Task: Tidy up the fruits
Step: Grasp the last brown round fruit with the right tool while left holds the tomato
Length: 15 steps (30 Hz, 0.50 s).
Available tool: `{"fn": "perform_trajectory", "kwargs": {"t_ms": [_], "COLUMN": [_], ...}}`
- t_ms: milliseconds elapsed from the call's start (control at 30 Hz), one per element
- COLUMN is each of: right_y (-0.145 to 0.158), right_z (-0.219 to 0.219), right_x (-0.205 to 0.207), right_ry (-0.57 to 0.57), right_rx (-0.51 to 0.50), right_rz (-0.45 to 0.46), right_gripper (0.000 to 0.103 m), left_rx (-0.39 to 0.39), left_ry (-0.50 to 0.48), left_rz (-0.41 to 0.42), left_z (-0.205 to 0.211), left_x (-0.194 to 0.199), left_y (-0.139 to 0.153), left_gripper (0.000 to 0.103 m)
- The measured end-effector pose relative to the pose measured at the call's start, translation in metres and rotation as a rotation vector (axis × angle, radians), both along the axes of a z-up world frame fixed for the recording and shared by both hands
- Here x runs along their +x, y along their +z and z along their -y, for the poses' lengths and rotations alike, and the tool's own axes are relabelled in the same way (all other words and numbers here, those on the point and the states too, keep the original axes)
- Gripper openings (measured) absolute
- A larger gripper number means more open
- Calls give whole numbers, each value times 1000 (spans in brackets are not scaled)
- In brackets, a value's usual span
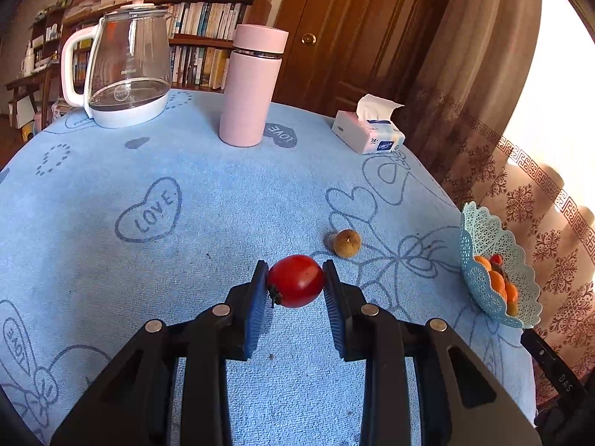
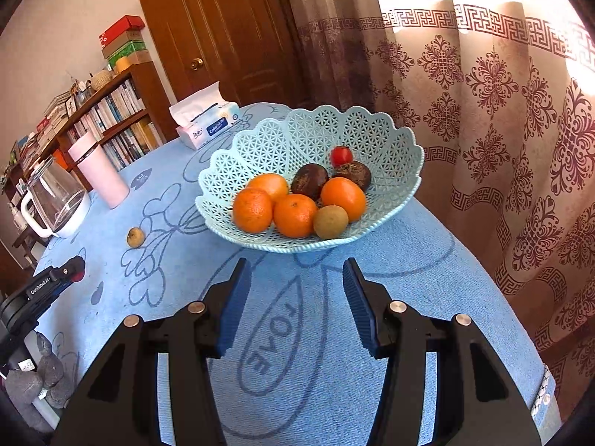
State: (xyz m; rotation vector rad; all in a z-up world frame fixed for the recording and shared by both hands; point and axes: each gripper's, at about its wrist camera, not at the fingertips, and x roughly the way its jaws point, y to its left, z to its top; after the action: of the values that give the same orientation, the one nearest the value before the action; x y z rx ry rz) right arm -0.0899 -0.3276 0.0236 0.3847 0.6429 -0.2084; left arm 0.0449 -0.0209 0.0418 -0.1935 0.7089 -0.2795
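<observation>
red and glossy, the cherry tomato [image 1: 295,280] sits pinched between the blue ribbed pads of my left gripper [image 1: 295,281], its green stem end turned against the left pad, held above the blue tablecloth [image 1: 186,260]. just beyond it on the cloth lies a small tan longan [image 1: 347,243], loose and apart from the tomato.

my right gripper [image 2: 293,293] holds nothing, its jaws standing apart over the cloth just short of the fruit basket [image 2: 372,126]. that basket is pale blue openwork plastic with a scalloped rim. in it i count four mandarins [image 2: 295,215] bunched at the near side, a second longan [image 2: 330,222] touching the front ones, two dark brown passion fruits [image 2: 309,181] behind them, and another small red tomato [image 2: 341,155] at the back.

farther off on the table stand a pink insulated bottle [image 1: 253,85], a glass kettle [image 1: 128,67] with a white handle and base and lettering on the glass that shows mirrored, and a tissue pack [image 1: 368,135] with a blue label that i cannot read fully. the cloth carries heart outlines printed "love". from the right wrist view the left gripper's black body reads "genrobot.ai". a bookshelf [image 1: 208,29] and a brown door [image 1: 353,29] stand behind, a patterned curtain [image 2: 502,130] at the side.
</observation>
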Motion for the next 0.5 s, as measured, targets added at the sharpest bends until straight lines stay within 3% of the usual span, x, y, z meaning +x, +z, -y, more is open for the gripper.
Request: {"fn": "perform_trajectory", "kwargs": {"t_ms": [67, 100, 133, 167, 300, 500], "right_y": [5, 7, 9, 12, 21, 16], "right_z": [-13, -20, -27, -34, -67, -95], "right_x": [13, 20, 25, 30, 44, 63], "right_ry": [69, 101, 117, 138, 215, 309], "right_rx": [2, 1, -11, -19, -98, -74], "right_rz": [2, -2, 1, 10, 27, 8], "right_gripper": [53, 60, 76, 81, 82, 82], "left_rx": [-1, -1, -2, -3, -12, -26], "left_ry": [3, 4, 7, 10, 27, 43], "left_rz": [0, 0, 1, 1, -10, -19], "left_z": [-1, -1, -2, -2, -6, -10], "left_x": [0, 0, 0, 0, 1, 3], "left_y": [0, 0, 0, 0, -2, -3], "left_gripper": [30, 30, 30, 30, 30, 30]}}
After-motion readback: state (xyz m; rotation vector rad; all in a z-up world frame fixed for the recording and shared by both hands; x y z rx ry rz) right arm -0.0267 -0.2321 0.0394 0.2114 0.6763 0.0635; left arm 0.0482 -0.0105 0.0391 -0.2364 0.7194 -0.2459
